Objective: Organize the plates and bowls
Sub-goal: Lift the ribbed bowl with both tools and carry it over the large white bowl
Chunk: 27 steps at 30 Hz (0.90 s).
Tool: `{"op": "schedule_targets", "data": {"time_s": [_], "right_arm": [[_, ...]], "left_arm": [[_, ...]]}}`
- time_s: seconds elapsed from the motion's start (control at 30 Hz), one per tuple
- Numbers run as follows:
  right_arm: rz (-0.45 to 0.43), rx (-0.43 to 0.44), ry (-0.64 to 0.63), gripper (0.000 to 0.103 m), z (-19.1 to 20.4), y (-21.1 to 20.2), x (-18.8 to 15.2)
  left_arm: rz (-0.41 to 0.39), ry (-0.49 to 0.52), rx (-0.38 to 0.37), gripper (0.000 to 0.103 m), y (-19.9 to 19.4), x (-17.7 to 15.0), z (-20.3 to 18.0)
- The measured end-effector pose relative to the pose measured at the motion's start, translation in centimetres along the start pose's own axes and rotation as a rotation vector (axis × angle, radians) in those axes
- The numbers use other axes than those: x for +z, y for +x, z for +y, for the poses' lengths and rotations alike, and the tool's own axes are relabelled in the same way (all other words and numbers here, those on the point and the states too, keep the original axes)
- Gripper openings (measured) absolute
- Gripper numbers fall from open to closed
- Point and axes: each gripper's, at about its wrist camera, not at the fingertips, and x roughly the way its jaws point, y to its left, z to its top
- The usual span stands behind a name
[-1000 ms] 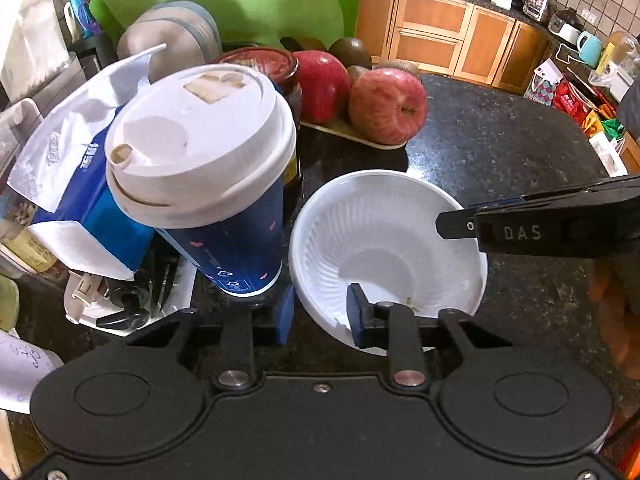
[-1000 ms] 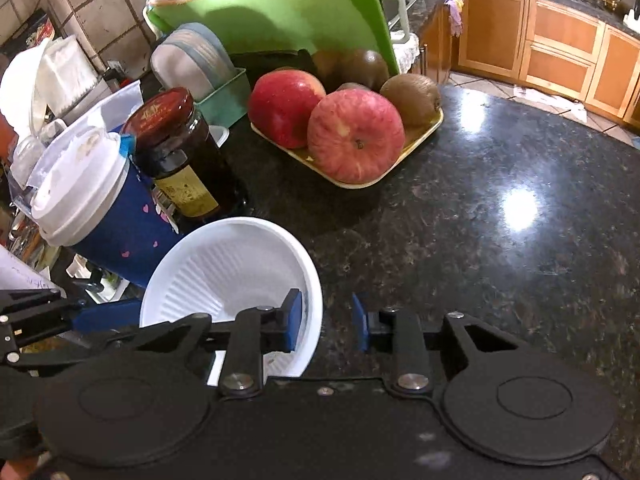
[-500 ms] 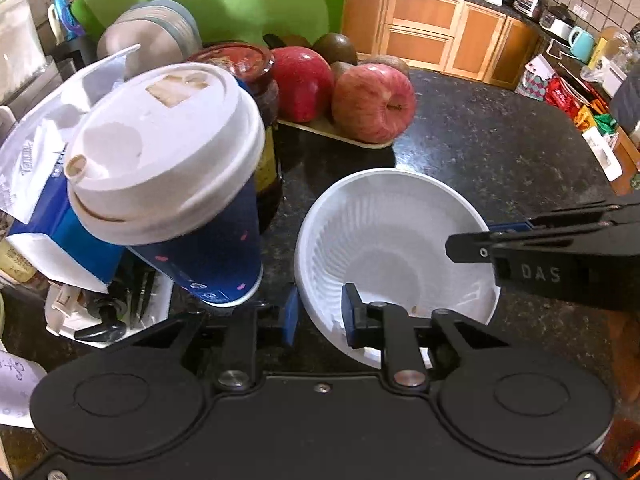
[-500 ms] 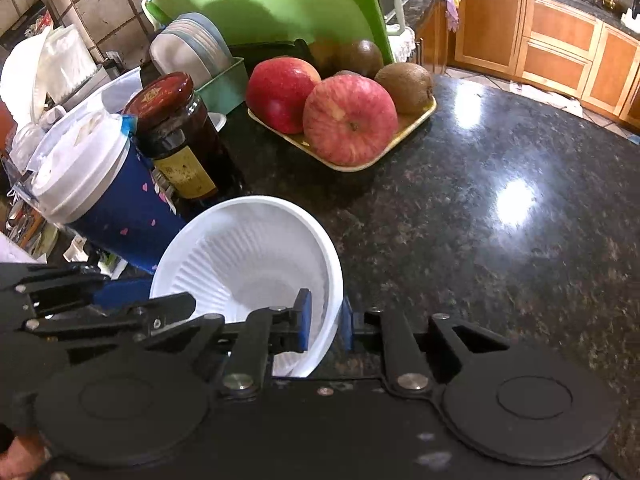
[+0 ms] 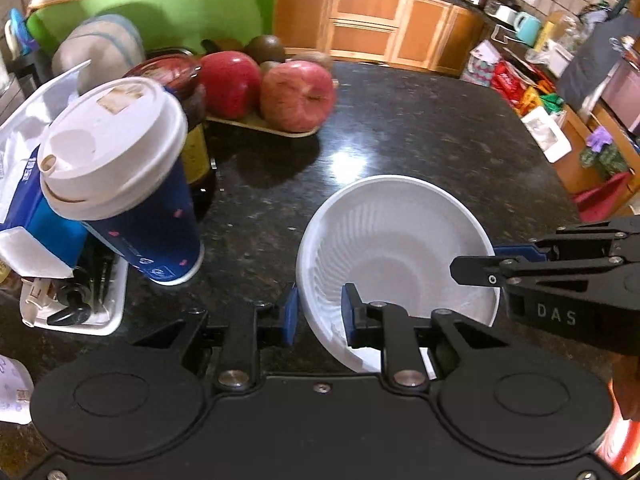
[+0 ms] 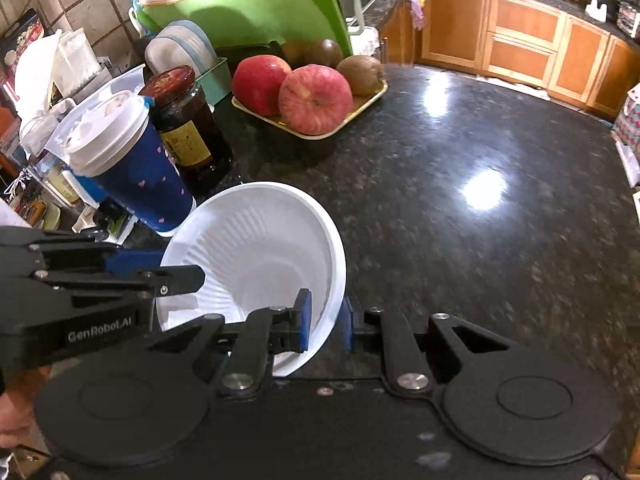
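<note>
A white ribbed disposable bowl (image 5: 400, 240) (image 6: 256, 248) is held tilted just over the dark stone counter (image 6: 480, 140), to the right of a blue cup. My left gripper (image 5: 319, 314) is shut on the bowl's near-left rim, with one blue pad inside and one outside. My right gripper (image 6: 326, 322) is shut on the opposite rim in the same way. Each wrist view also shows the other gripper from the side: the right gripper (image 5: 492, 258) and the left gripper (image 6: 164, 268), both clamped on the rim.
A blue paper cup (image 6: 132, 168) with a white lid and a dark jar (image 6: 184, 128) stand close on the left. Behind them are a tray of apples and kiwis (image 6: 312, 100), a green cutting board (image 6: 248, 12) and racked plates (image 6: 188, 48). Clutter fills the counter's left edge.
My right gripper closed on the bowl's rim. Both grippers then carried the bowl to the right, away from the blue cup, and it now sits tilted between them.
</note>
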Motion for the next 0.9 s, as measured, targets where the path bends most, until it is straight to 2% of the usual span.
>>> {"op": "schedule_targets", "data": {"time_s": [0.23, 0.6, 0.9], "right_arm": [[-0.034, -0.029, 0.022, 0.018, 0.4, -3.4, -2.5], [-0.080, -0.052, 0.036, 0.018, 2.3, -6.9, -5.2], [-0.145, -0.056, 0.013, 0.018, 4.8, -11.4, -7.5]], "left_arm": [[-0.024, 0.063, -0.009, 0.030, -1.6, -0.9, -1.8], [-0.056, 0.094, 0.002, 0.030, -4.2, -3.0, -2.8], [-0.110, 0.122, -0.018, 0.030, -9.2, -5.1, -2.9]]}}
